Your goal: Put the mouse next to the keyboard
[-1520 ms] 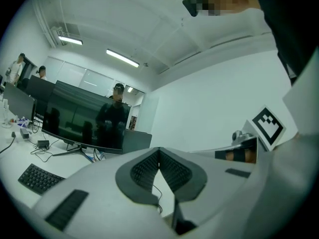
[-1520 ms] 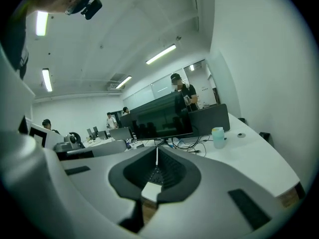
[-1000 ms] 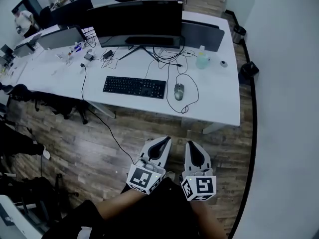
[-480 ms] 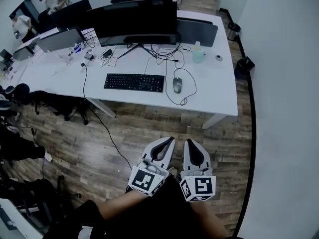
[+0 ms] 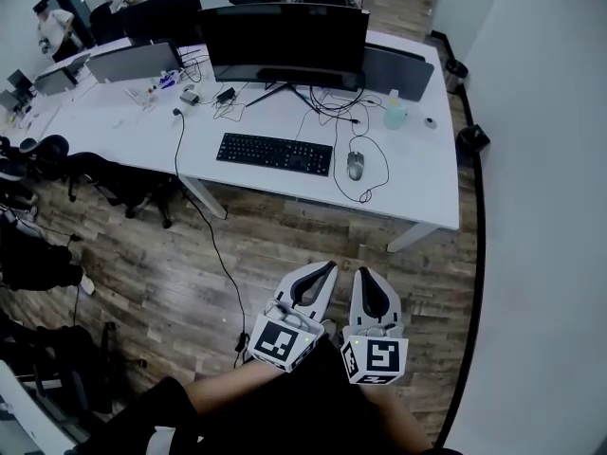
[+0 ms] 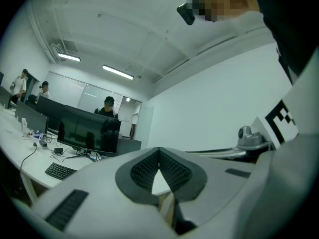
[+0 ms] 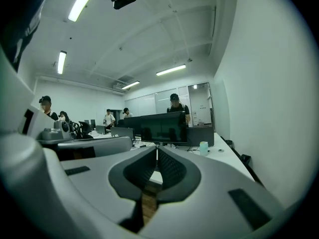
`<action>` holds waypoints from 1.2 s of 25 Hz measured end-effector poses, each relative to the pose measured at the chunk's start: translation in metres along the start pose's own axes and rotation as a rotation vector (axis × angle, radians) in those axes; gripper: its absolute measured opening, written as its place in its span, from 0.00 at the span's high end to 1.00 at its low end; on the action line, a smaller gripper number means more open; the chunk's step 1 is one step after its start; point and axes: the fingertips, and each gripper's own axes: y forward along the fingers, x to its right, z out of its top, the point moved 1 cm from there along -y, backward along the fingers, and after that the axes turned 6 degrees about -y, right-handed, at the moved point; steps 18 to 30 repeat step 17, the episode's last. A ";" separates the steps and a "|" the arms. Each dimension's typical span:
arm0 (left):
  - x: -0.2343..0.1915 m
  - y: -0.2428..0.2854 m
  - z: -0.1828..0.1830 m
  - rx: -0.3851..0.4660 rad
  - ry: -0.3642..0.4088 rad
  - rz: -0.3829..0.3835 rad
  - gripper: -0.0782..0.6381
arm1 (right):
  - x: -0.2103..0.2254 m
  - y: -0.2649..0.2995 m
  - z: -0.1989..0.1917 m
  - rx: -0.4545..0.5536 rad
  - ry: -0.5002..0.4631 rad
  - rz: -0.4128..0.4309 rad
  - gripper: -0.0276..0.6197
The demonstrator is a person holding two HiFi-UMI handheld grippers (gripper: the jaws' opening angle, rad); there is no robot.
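On the white desk (image 5: 417,192), a grey wired mouse (image 5: 355,165) lies just right of the black keyboard (image 5: 275,154). Both grippers hang low over the wooden floor, close to the person's body and well short of the desk. My left gripper (image 5: 328,266) is shut with nothing between its pads, and my right gripper (image 5: 363,272) beside it is also shut and empty. In the left gripper view the closed jaws (image 6: 159,149) point toward the desk, with the keyboard (image 6: 60,171) far off at left. The right gripper view shows its jaws (image 7: 157,148) closed below the distant monitor (image 7: 162,128).
A wide curved monitor (image 5: 285,36) stands behind the keyboard with tangled cables around its foot. A pale bottle (image 5: 395,112) stands at the desk's right. A black cable (image 5: 213,245) runs down to the floor. Office chairs (image 5: 38,154) stand at left; a white wall (image 5: 550,207) runs along the right.
The head view has shifted, so the desk now sits a little further right in the picture. Both grippers stay shut, side by side in the same place.
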 end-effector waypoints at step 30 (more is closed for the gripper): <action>0.027 0.022 0.005 0.063 0.032 0.014 0.89 | 0.042 -0.007 0.012 0.059 -0.063 0.015 0.93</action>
